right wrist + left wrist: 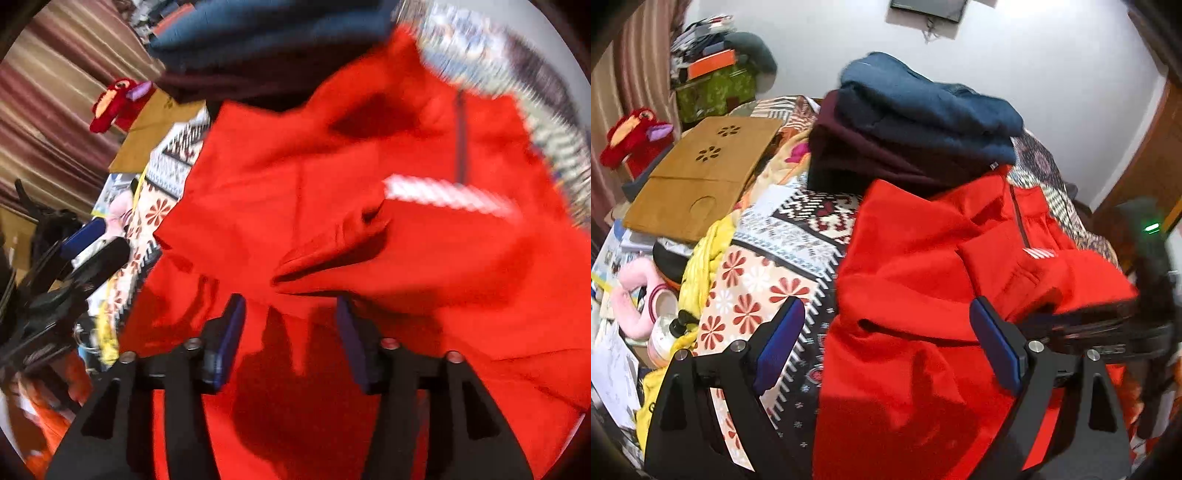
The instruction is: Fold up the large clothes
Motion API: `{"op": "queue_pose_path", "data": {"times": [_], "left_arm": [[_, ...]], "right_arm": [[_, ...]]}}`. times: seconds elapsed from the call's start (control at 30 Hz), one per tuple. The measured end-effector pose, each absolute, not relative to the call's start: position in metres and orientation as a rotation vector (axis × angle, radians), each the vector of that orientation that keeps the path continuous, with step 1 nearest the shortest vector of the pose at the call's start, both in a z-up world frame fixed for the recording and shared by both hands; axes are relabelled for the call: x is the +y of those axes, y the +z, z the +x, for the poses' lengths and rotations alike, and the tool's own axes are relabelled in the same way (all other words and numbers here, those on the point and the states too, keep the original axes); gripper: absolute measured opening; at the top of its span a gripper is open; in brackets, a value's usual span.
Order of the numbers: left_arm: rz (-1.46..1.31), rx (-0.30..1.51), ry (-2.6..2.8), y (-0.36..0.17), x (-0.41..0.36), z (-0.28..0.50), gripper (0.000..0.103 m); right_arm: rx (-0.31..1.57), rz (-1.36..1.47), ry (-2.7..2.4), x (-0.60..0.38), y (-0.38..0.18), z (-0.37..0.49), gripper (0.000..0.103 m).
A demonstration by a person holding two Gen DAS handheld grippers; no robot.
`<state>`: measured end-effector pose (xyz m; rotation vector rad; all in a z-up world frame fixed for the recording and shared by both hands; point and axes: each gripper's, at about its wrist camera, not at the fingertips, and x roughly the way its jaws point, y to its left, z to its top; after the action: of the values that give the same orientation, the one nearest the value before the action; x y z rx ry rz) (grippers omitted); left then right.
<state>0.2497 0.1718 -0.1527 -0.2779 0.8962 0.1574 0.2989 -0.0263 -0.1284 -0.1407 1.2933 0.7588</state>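
Observation:
A large red jacket [923, 280] with a dark zipper lies rumpled on the patterned bedspread [768, 258]. It fills the right wrist view [369, 221]. My left gripper [886, 332] is open, just above the jacket's left edge, with nothing between its blue pads. My right gripper [290, 332] is open over the red fabric, a raised fold just ahead of it. The right gripper also shows at the right edge of the left wrist view [1108, 328]. The left gripper shows at the left of the right wrist view [88, 251].
A stack of folded blue and maroon clothes [916, 125] sits behind the jacket. A brown lap tray [701, 173], a yellow cloth [705, 258], a red plush toy [635, 140] and a pump bottle [665, 332] crowd the left side.

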Motion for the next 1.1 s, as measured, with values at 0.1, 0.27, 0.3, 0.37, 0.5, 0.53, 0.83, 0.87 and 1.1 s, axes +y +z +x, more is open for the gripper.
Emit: {"op": "queue_pose_path", "data": {"times": [0.1, 0.27, 0.3, 0.37, 0.5, 0.53, 0.83, 0.87, 1.1], "left_arm": [[-0.227, 0.921, 0.129, -0.157, 0.154, 0.262, 0.091], [-0.082, 0.97, 0.068, -0.165, 0.11, 0.289, 0.091], [-0.036, 0.979, 0.049, -0.167, 0.096, 0.296, 0.091], [0.023, 0.981, 0.022, -0.171, 0.077, 0.305, 0.091], [0.13, 0.992, -0.02, -0.185, 0.039, 0.329, 0.091], [0.14, 0.992, -0.026, -0.187, 0.035, 0.333, 0.091], [0.096, 1.127, -0.096, -0.225, 0.023, 0.372, 0.029], [0.046, 1.124, -0.108, -0.223, 0.029, 0.373, 0.018], [-0.192, 1.02, -0.112, -0.191, 0.075, 0.359, 0.002]], "right_arm": [[1.186, -0.173, 0.689, -0.058, -0.106, 0.302, 0.056], [1.101, -0.158, 0.516, -0.119, -0.098, 0.316, 0.057], [1.099, -0.141, 0.488, -0.131, -0.099, 0.32, 0.057], [1.105, -0.093, 0.426, -0.162, -0.101, 0.328, 0.057], [1.125, 0.002, 0.338, -0.203, -0.108, 0.336, 0.057], [1.13, 0.016, 0.32, -0.211, -0.111, 0.336, 0.057], [1.14, -0.08, 0.202, -0.237, -0.136, 0.337, 0.057], [1.139, -0.115, 0.209, -0.233, -0.14, 0.337, 0.057], [1.177, -0.084, 0.243, -0.244, -0.147, 0.341, 0.071]]}}
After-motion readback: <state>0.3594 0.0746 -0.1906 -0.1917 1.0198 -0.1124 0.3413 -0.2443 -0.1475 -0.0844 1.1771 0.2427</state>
